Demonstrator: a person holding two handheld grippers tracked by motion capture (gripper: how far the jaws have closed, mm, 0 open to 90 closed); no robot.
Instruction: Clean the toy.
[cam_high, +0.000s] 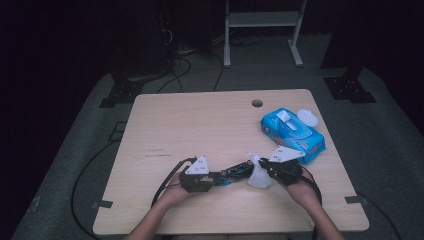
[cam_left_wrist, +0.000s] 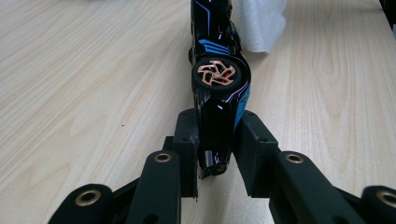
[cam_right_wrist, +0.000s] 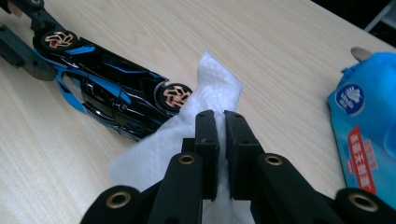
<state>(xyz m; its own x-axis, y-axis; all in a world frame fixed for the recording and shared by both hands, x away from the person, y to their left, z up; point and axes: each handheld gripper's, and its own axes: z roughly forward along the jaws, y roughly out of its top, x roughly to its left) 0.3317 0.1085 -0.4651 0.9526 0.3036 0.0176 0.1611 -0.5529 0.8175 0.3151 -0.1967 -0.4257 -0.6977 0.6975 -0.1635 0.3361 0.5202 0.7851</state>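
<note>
Presently, listed largest first. Table (cam_high: 165, 125): carrying everything below.
Wipes pack (cam_high: 294, 132), blue, lying at two o'clock on the table; lid flap (cam_high: 307, 117) standing open, one white sheet poking out, the rest of its contents hidden.
Toy car (cam_high: 234, 171), black and blue, sitting near six o'clock, tipped on its side; left gripper (cam_left_wrist: 218, 140) clamping its tail end. Risk, as judged: a hard push from the cloth could be twisting the car out of that narrow grip.
Wipe (cam_right_wrist: 205, 116), white, touching the car's wheel; right gripper (cam_right_wrist: 222, 140) pinching it closed. Risk: the thin sheet could be slipping or tearing.
</note>
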